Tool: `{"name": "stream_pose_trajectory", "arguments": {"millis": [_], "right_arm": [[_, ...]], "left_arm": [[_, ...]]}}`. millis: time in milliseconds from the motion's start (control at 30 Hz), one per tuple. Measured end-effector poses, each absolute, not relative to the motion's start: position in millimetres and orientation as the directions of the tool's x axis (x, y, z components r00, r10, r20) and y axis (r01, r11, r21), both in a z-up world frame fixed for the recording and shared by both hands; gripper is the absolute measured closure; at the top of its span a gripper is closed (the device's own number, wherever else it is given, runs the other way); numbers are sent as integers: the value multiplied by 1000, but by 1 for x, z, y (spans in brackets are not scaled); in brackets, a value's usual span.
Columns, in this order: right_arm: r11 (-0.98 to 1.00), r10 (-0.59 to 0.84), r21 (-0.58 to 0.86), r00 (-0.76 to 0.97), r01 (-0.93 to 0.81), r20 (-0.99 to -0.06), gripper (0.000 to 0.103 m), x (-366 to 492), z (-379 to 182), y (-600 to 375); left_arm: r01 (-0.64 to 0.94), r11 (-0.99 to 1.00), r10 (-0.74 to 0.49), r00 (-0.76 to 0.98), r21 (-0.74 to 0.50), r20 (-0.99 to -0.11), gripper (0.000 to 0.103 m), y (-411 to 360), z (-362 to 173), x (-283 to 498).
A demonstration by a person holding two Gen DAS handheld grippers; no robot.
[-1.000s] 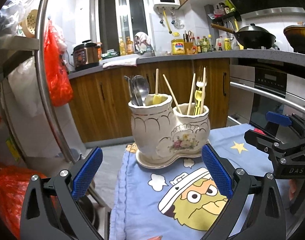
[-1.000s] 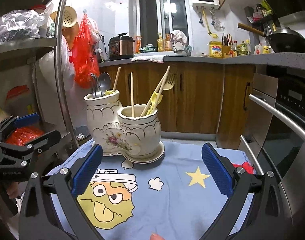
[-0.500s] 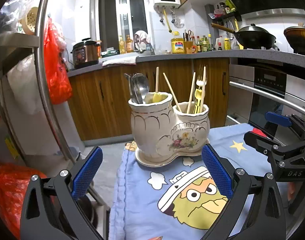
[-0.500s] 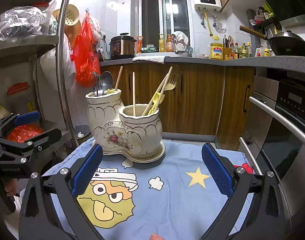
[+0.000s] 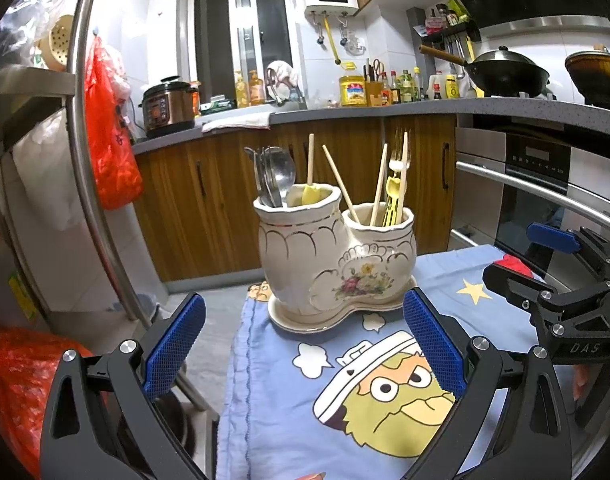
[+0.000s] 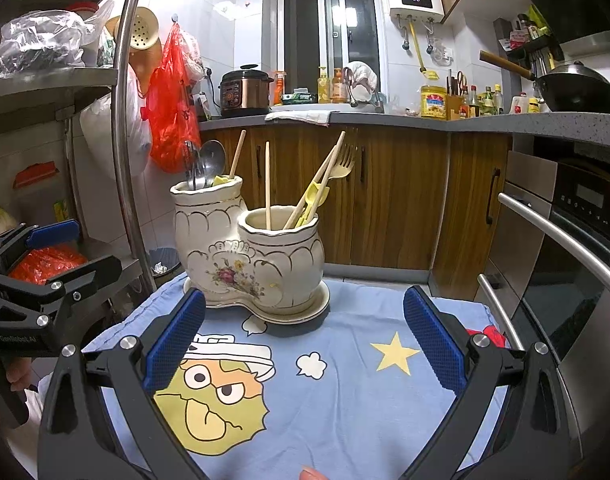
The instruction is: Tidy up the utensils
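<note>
**The pot could tip if it gets bumped**

A white double pot [image 5: 337,256] stands on its saucer on the blue cartoon cloth [image 6: 345,392], close to the far edge. The tall half holds metal spoons [image 5: 277,176] and a yellow scraper [image 5: 309,184]. The short half holds chopsticks [image 6: 267,184] and a fork [image 6: 341,166].

The left gripper [image 5: 303,344] is wide open and holds nothing. The right gripper [image 6: 303,344] is wide open too, and empty. Both hang in front of the pot, not touching it.

I think the sticks lean and cross, so grabbing one might pull another out. A hard push could slide the saucer off the cloth's edge. The pot looks heavy and breakable, so a fall would likely crack it. Tugging the cloth could move it too.
</note>
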State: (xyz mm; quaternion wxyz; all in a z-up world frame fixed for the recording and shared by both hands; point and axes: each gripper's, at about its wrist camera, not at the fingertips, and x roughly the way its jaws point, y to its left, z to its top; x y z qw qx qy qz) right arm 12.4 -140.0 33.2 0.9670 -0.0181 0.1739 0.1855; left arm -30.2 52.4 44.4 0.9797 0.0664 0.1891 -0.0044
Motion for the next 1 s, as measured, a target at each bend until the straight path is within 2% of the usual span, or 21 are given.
{"name": "stream_pose_trajectory", "arguments": {"millis": [1000], "right_arm": [[928, 357, 24, 868, -372, -345, 5, 11, 33, -141]], "left_arm": [[36, 991, 14, 928, 129, -372, 5, 52, 45, -30]]}}
